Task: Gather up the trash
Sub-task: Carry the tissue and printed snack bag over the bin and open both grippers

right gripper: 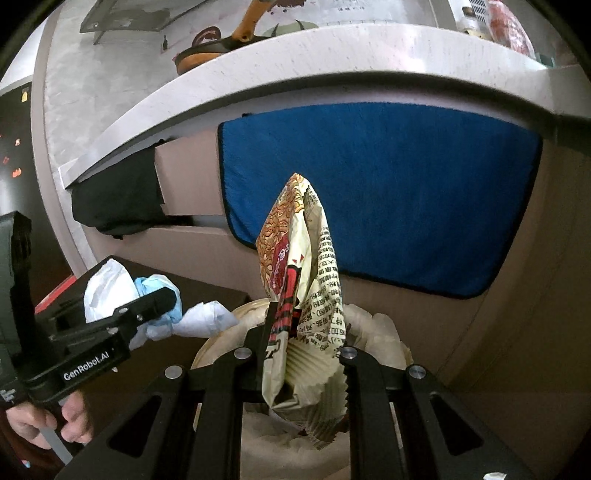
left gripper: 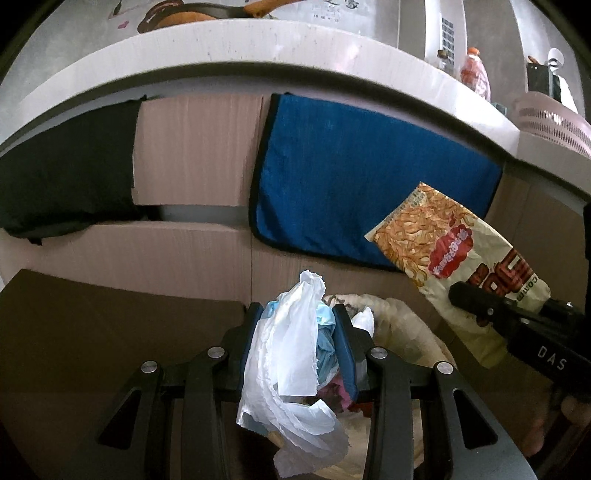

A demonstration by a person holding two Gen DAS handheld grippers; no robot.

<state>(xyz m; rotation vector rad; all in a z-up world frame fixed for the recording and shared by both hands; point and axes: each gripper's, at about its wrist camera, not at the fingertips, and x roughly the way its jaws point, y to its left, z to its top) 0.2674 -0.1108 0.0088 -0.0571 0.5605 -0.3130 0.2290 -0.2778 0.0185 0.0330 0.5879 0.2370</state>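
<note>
2 tools clamped, L w/ tissue wad, R w/ noodle wrapper

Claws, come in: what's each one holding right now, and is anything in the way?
Left claw shut on white tissue wad. Right claw shut on noodle wrapper. Both over lined bin. Nothing blocking.

Bin liner: interior masked by noodle packet and gripper linkage; frying pan: cut by top edge; pink basket: cropped at right edge; packet print: too small to read; right gripper fingertips: buried in packet folds.
</note>
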